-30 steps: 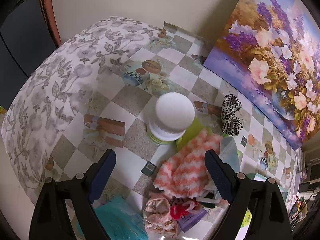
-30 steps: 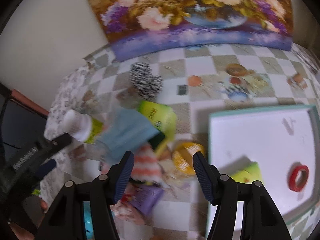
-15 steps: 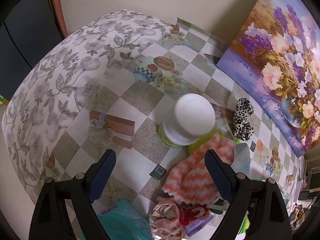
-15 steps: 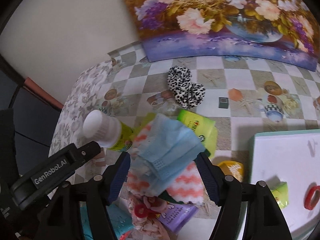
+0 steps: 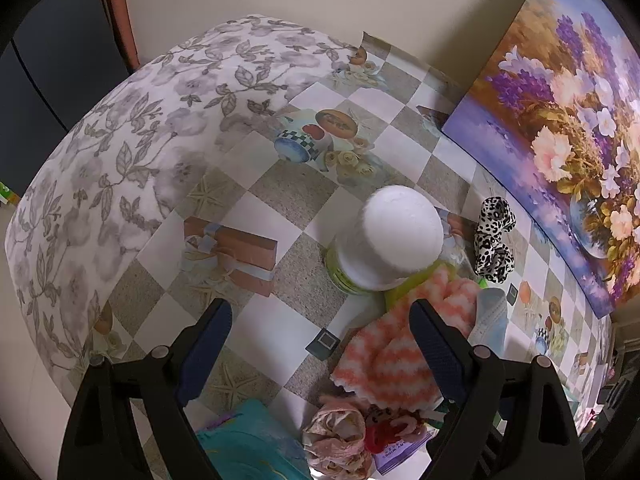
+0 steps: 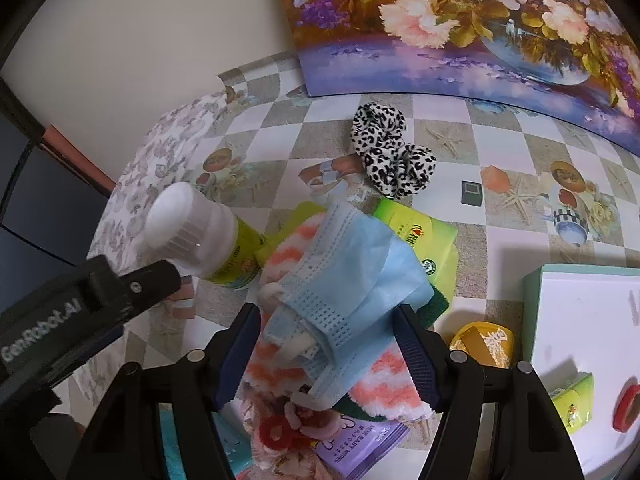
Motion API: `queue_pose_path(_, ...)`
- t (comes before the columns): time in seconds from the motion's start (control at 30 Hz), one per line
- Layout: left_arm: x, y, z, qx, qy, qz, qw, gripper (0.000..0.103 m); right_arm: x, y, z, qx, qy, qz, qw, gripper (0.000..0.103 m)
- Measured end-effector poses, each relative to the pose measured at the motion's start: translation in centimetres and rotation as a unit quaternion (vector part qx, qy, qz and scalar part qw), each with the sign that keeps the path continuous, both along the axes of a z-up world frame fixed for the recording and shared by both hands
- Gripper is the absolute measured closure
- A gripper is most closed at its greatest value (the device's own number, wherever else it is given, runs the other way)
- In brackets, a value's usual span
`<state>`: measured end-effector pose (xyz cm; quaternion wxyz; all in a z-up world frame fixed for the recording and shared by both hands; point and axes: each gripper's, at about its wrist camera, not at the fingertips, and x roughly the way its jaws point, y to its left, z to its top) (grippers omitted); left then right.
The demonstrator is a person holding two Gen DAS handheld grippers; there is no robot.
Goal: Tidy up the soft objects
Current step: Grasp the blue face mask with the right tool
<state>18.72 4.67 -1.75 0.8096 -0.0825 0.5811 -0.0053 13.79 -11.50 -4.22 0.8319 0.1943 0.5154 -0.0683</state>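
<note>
Currently both tools hang over the pile on the checkered tablecloth (image 5: pixel 256 216), nothing gripped.

Left side first: left gripper (image 5: pixel 320 344) has its fingers spread wide, holding nothing, above bare cloth just left of the orange-and-white striped cloth (image 5: pixel 392 352). In the right wrist view its body shows at the left edge (image 6: pixel 88 312), beside the bottle. Teal fabric (image 5: pixel 248 448) lies at the bottom edge between its fingers. The white-capped green bottle (image 5: pixel 384 248) stands upright beyond the fingers, touching the striped cloth's far edge.

Middle: right gripper (image 6: pixel 328 356) also has its fingers apart, one on each side of the blue face mask (image 6: pixel 344 276), which lies on top of the striped cloth (image 6: pixel 376 392). Can't tell whether the pads touch the mask. Beige scrunchie (image 5: pixel 336 440) and a red hair tie (image 6: pixel 276 432) lie at the near end of the pile, against a purple packet (image 6: pixel 360 440). Green packet (image 6: pixel 420 240) lies under the mask's far edge.

Right: leopard-print scrunchie (image 6: pixel 388 156) lies apart from the pile, near the flower painting (image 6: pixel 460 20) propped against the wall. Yellow lid (image 6: pixel 484 340) is just beside the white tray (image 6: pixel 580 320), which holds a red tape roll (image 6: pixel 626 408) and a small green packet (image 6: pixel 572 404).
</note>
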Motion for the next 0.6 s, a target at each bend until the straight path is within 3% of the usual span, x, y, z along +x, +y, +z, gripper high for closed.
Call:
queue_pose_path(0.2, 0.0, -0.2, 0.0, 0.001, -0.001, -0.002, 1.0000, 0.012, -0.1, -0.7, -0.1, 0.002, -0.003, -0.012, 1.000, 0.034)
queue_pose_path(0.37, -0.1, -0.4, 0.2, 0.001, -0.002, -0.006, 1.0000, 0.012, -0.3, -1.4, -0.1, 0.018, -0.011, -0.021, 1.000, 0.064)
queue_pose_path(0.6, -0.2, -0.8, 0.3, 0.002, -0.005, -0.011, 0.9999, 0.012, -0.8, -2.2, 0.5, 0.028, -0.021, -0.030, 0.999, 0.080)
